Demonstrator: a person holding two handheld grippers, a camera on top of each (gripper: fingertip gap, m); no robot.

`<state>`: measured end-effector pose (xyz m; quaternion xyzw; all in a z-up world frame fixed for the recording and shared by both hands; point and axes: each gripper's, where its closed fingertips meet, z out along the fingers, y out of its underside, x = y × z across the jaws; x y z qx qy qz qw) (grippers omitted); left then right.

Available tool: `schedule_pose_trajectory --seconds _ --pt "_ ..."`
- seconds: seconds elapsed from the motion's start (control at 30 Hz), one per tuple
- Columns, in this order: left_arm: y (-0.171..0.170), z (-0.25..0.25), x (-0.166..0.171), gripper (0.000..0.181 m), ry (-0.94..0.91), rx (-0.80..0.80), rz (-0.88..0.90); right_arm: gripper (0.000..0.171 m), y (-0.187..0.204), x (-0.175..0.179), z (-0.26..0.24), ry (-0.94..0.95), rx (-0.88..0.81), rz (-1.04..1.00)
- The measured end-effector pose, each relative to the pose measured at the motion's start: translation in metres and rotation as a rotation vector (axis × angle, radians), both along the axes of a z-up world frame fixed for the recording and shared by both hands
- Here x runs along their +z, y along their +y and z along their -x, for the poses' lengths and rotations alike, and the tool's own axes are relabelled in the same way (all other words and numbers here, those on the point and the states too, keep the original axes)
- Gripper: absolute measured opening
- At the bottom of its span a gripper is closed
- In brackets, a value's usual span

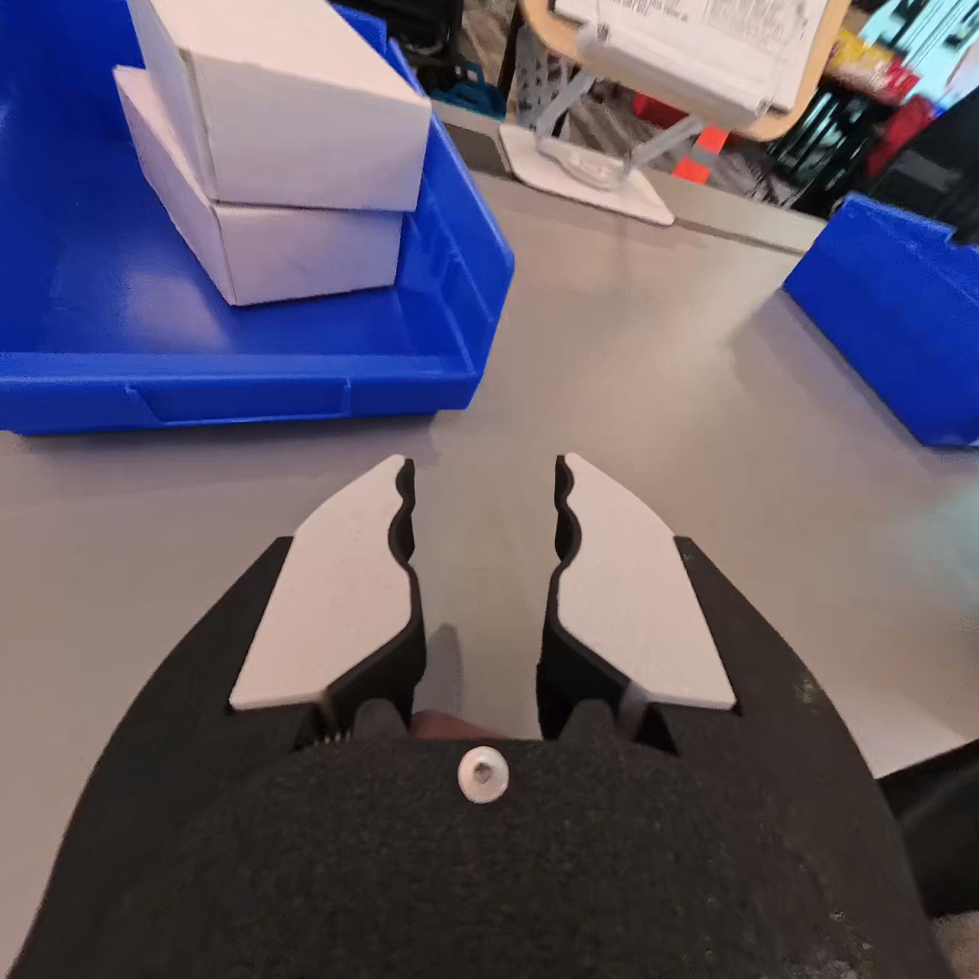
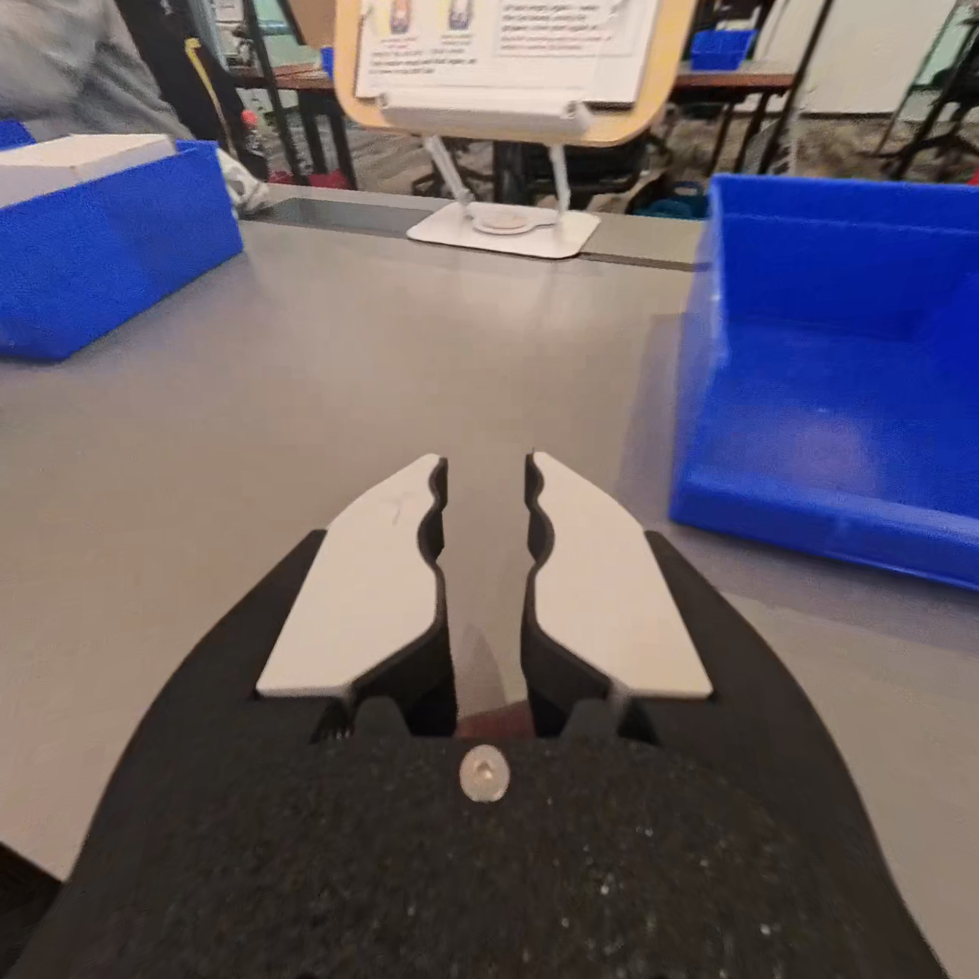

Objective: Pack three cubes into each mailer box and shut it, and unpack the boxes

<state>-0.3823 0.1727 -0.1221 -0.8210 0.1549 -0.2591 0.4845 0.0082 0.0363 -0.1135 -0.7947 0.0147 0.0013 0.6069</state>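
Scalloped hand-held gripper (image 1: pixel 483 466) faces matte white cardboard boxes (image 1: pixel 296 159) in blue bin (image 1: pixel 212 392).

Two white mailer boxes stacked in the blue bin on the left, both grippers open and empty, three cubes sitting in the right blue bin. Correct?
Not quite: no cubes show in the right blue bin; the right wrist view shows the visible part of its inside bare. The rest holds: two white mailer boxes sit stacked in the left blue bin, and the left gripper and right gripper are both open with nothing between their fingers.

I can read nothing here: the printed sheet (image 2: pixel 503 47) on the stand (image 2: pixel 503 228) behind my table (image 2: pixel 371 344) carries text, probably instructions, too blurred.
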Motion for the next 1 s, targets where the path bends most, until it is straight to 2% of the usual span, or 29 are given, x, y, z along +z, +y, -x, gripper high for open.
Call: schedule_pose_trajectory --seconds 0.1,0.17,0.27,0.33,0.47,0.53,0.6,0.67,0.8,0.9,1.0 --pt "0.004 -0.005 -0.002 0.054 0.08 -0.008 -0.039 0.024 -0.015 0.024 -0.035 -0.048 -0.092 -0.084" --pt "0.005 -0.004 -0.004 0.055 0.134 -0.005 -0.074 0.017 -0.014 0.023 -0.046 -0.012 -0.124 -0.102" --pt "0.003 -0.004 -0.007 0.055 0.168 -0.014 -0.084 0.018 -0.001 0.008 -0.032 0.143 -0.046 -0.051" --pt "0.002 -0.005 -0.005 0.056 0.158 -0.019 -0.085 0.019 0.004 0.0 -0.02 0.162 -0.007 -0.004" --pt "0.009 0.001 0.004 0.055 0.146 0.02 -0.104 0.018 0.006 -0.004 -0.007 0.037 0.014 0.018" --pt "0.017 0.003 0.024 0.052 0.178 0.003 -0.169 0.018 0.007 -0.003 -0.005 -0.029 0.012 0.011" --pt "0.038 0.008 0.049 0.059 0.345 -0.019 -0.279 0.018 0.009 -0.003 -0.005 -0.07 0.01 0.013" --pt "0.071 0.013 0.063 0.067 0.611 -0.058 -0.382 0.018 0.011 -0.003 -0.004 -0.073 0.015 0.015" --pt "0.141 0.009 0.062 0.074 1.077 -0.167 -0.567 0.017 0.019 -0.007 -0.001 0.008 0.033 0.034" --pt "0.167 -0.007 0.04 0.076 1.188 -0.303 -0.565 0.017 0.019 -0.008 -0.001 0.046 0.031 0.045" --pt "0.187 -0.015 0.02 0.078 1.254 -0.351 -0.571 0.017 0.017 -0.009 -0.004 0.027 0.02 0.048"
